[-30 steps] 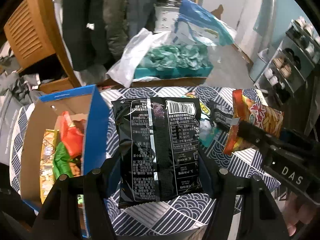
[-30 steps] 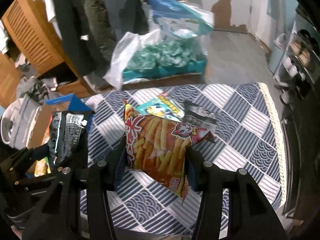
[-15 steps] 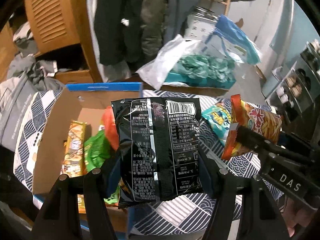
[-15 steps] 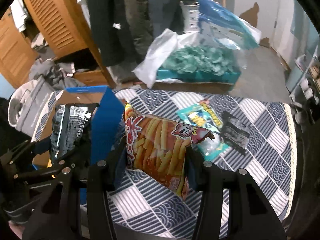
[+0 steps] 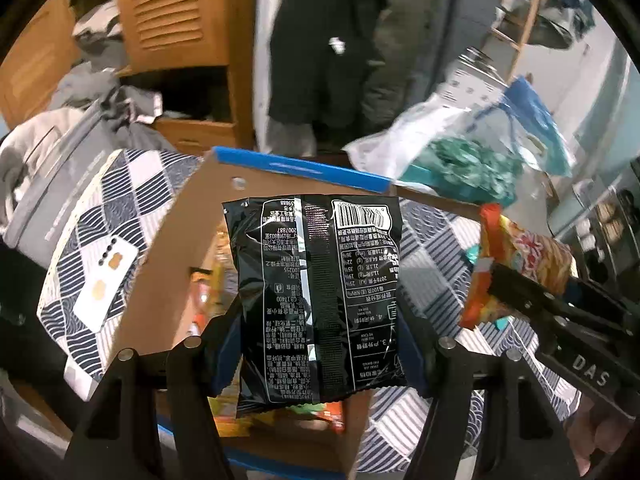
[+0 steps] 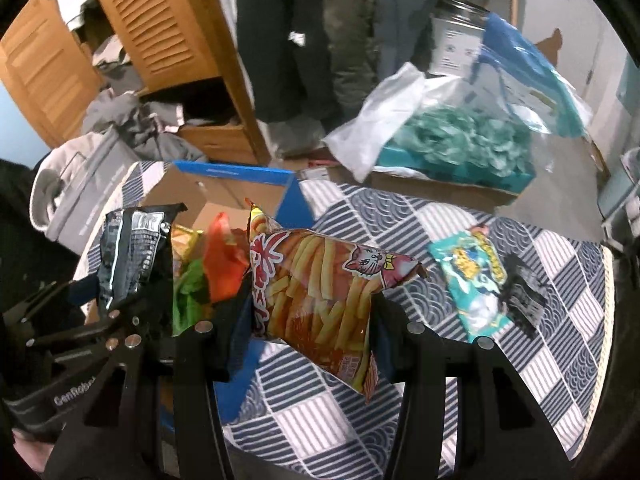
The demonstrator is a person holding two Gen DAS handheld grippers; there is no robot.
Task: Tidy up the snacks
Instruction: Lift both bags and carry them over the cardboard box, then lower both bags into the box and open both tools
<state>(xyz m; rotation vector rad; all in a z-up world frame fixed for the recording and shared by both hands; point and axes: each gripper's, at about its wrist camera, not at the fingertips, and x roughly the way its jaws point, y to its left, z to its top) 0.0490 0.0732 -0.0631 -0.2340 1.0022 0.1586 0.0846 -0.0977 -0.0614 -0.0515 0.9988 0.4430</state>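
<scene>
The black snack bag [image 5: 316, 300] is filling the centre of the left wrist view, back panel and barcode facing the camera, and the left gripper [image 5: 316, 344] is clamping it by its lower sides. Behind and below it the cardboard box [image 5: 168, 248] with the blue rim is lying open, with orange and green packets showing inside. At right of that view the fries bag [image 5: 516, 256] is sitting in the right gripper [image 5: 486, 280], seen edge-on.

In the right wrist view the fries bag [image 6: 320, 292] is being pinched between the right gripper's [image 6: 308, 332] pads at centre, hanging over the patterned cloth [image 6: 400, 420] — just right of the box's blue wall [image 6: 294, 200]. The black snack bag [image 6: 128, 256] is showing at left, over the box. A teal packet [image 6: 468, 280] and a small dark packet [image 6: 524, 304] are lying on the cloth at right, touching each other. A white phone [image 5: 106, 280] is lying on the cloth at left.
</scene>
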